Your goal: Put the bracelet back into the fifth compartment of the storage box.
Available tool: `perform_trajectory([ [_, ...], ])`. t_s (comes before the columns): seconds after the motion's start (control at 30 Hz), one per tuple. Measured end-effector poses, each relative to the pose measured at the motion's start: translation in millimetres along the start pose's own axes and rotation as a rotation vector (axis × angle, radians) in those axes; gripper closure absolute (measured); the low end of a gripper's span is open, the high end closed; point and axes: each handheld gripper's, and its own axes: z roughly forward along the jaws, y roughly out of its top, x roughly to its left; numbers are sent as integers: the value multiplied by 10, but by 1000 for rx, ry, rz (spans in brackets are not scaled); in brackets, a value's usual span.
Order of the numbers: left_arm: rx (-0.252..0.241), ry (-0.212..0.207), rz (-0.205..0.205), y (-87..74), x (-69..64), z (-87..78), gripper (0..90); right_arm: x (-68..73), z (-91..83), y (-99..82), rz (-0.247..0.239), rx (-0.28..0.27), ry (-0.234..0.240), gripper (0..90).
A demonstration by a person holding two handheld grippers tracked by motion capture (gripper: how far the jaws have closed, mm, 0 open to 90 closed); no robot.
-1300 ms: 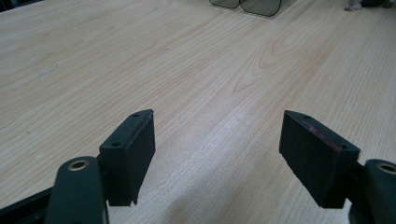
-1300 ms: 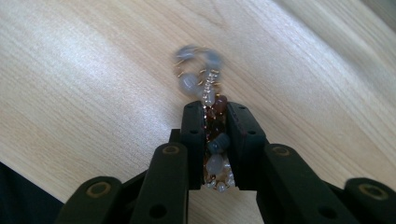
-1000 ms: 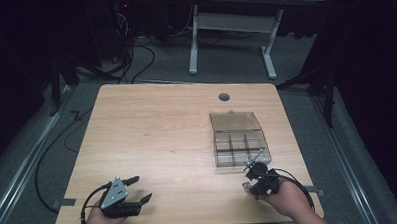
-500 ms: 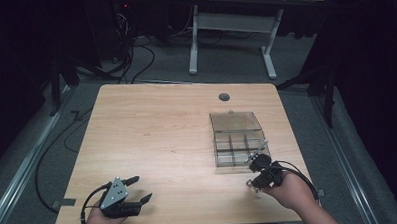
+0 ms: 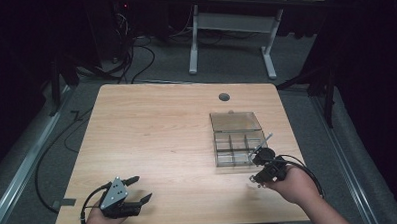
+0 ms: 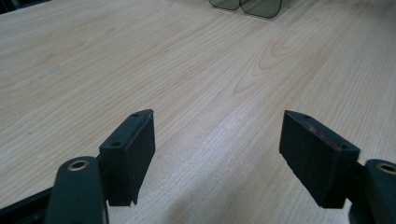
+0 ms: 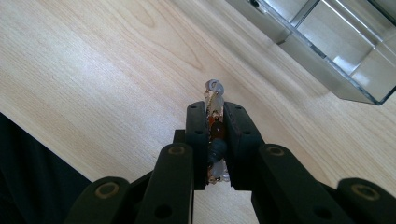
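A clear plastic compartment box [image 5: 237,140] lies open on the right half of the wooden table, its lid folded back; its corner shows in the right gripper view [image 7: 336,51]. My right gripper [image 5: 258,172] hovers just in front of the box's near right corner. It [image 7: 215,112] is shut on a small beaded piece [image 7: 215,93] with pale, brown and dark beads, whose tip sticks out past the jaws. Near the table's front left edge rests my left gripper [image 5: 141,188]; it [image 6: 217,149] stands open over bare wood with nothing between its pads.
The wooden table [image 5: 157,133] has a round cable hole [image 5: 224,97] at the back. Another desk frame [image 5: 229,36] and cables stand on the floor behind. The box's far edge [image 6: 247,5] shows at the top of the left gripper view.
The right hand and its gripper have shifted slightly right and toward the box, still holding the beaded piece. The left gripper has not moved.
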Motion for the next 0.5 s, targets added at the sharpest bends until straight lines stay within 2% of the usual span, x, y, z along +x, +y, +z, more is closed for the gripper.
perform_trajectory([
  [0.5, 0, -1, -1, 0, 0, 0, 274, -33, -73, 77, 1, 10, 20, 814],
])
